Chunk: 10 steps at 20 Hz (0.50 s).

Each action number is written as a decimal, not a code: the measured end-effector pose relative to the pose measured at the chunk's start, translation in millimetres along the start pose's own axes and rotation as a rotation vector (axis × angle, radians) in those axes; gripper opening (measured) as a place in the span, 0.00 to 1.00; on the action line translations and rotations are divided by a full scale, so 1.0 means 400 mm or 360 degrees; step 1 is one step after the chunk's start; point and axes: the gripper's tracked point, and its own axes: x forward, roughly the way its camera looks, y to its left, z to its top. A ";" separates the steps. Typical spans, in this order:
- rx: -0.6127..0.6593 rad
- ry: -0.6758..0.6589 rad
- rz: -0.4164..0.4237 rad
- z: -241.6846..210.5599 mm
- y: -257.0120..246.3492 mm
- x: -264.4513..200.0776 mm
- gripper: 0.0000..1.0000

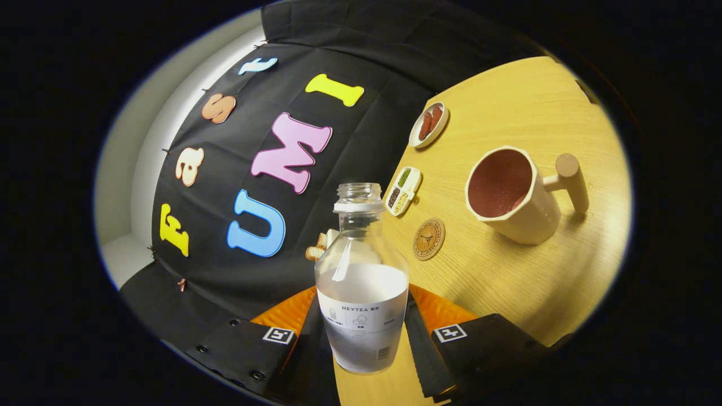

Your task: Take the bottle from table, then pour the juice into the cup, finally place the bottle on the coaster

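Observation:
A clear, uncapped bottle (361, 282) with a white label sits between my two fingers, and my gripper (362, 330) is shut on the bottle's lower body. The whole scene appears rolled, so the bottle is held tilted relative to the wooden table (536, 282). Beyond the bottle stands a cream cup (510, 194) with a wooden peg handle and a dark red inside. Between the bottle's neck and the cup, a round cork coaster (429, 239) lies flat on the table.
A small divided dish (403, 190) of grains lies past the coaster. Farther on is an oval dish (428, 124) with reddish pieces. Some pale wooden pieces (320, 246) show behind the bottle's shoulder, near the table's far edge.

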 end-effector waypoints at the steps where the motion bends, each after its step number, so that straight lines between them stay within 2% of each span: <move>1: 0.0038 0.0007 -0.0002 0.000 -0.002 0.002 0.74; 10: 0.0354 0.0026 -0.0028 0.015 -0.045 0.022 0.74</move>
